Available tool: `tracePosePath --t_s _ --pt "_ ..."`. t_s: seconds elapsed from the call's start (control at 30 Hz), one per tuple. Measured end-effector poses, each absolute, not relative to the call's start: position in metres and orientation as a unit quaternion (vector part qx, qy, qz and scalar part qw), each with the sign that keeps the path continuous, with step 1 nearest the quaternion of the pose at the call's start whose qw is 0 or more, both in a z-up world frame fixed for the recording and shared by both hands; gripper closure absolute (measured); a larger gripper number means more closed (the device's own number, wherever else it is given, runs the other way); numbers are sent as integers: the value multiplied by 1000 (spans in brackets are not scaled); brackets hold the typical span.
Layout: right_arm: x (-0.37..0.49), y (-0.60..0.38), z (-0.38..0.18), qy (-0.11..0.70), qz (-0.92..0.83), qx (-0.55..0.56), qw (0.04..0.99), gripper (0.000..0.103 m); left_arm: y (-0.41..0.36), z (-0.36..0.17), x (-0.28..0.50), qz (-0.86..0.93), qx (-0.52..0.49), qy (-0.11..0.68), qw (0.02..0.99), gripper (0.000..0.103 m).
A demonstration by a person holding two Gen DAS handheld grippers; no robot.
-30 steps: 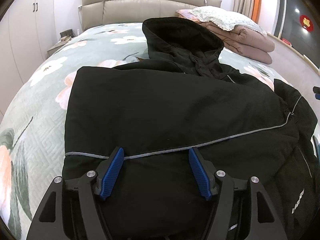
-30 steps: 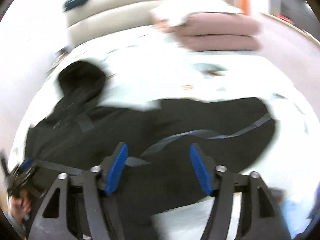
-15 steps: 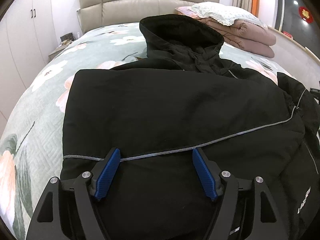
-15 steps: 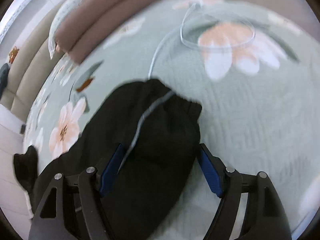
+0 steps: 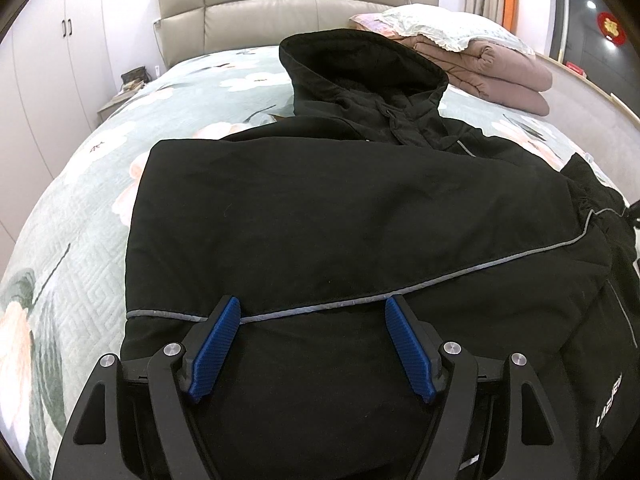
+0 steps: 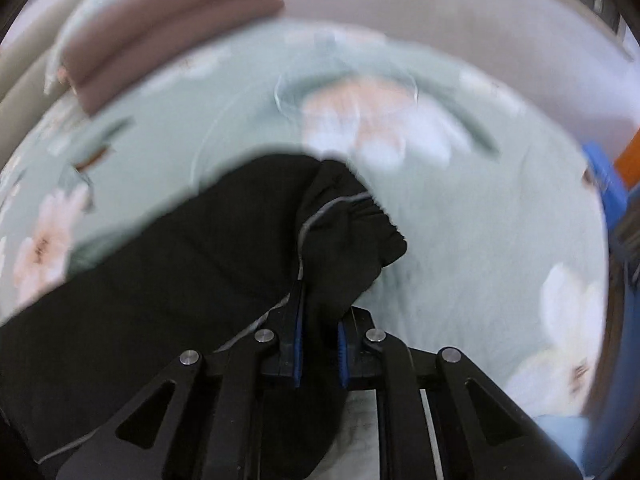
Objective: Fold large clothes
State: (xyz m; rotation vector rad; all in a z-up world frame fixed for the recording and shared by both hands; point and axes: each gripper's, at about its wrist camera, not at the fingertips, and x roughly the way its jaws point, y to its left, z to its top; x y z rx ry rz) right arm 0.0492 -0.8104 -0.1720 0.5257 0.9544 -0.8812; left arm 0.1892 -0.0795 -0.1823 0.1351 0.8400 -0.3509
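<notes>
Nearest to us in the right wrist view, our right gripper (image 6: 320, 344) has just been closing, and its blue ribbed pads (image 6: 297, 354) now pinch a bunch of cloth from the sleeve (image 6: 344, 236) of the big black hooded padded jacket with grey reflective piping (image 5: 340, 216). The elastic cuff sticks out just past the fingertips. To fold this sleeve well, we judge we should lift it only enough to clear the pale green floral quilted bedspread (image 6: 480, 220), carry it across onto the jacket's body in one smooth sweep, and lay it flat before letting go, so the padding does not bunch.

Our left gripper (image 5: 312, 320) hangs above the jacket's lower body with its jaws wide apart, holding nothing. It could press down near the piping to anchor the body while the sleeve comes over.

The left wrist view shows what the right cannot: the whole jacket spread on the bed, hood (image 5: 360, 60) toward the beige padded headboard (image 5: 280, 12), with the folded mauve-brown duvet (image 5: 500, 76) farther off. Only the right wrist view shows the grip on the sleeve, though it is blurred.
</notes>
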Motion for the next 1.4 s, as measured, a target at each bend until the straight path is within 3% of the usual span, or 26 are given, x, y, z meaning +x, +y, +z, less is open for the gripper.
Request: tracePosePath --t_s 0.13,0.3,0.53,0.73,0.9,1.07,1.3,1.4 --pt "56 -793 -147 426 -376 216 794 88 -80 -182 189 -168 65 405 896 27" --pt "61 -732 -72 372 -300 180 860 90 -79 -171 184 -160 64 412 895 27" --pt "92 -552 16 347 -157 81 921 90 -47 -113 146 -187 15 375 908 27" --pt "112 -372 46 333 1 32 942 90 -3 -86 123 -192 -25 356 914 27" --pt "136 -244 32 348 101 5 932 90 25 -82 113 -169 -30 355 919 27" --pt "171 -140 -36 413 141 -15 900 90 50 -95 112 -142 -16 373 917 27" --pt "210 -98 -142 495 121 -24 860 80 63 -112 115 -150 -18 381 912 27" --pt "204 -107 -137 492 143 -23 858 74 61 -114 122 -174 -45 387 904 27"
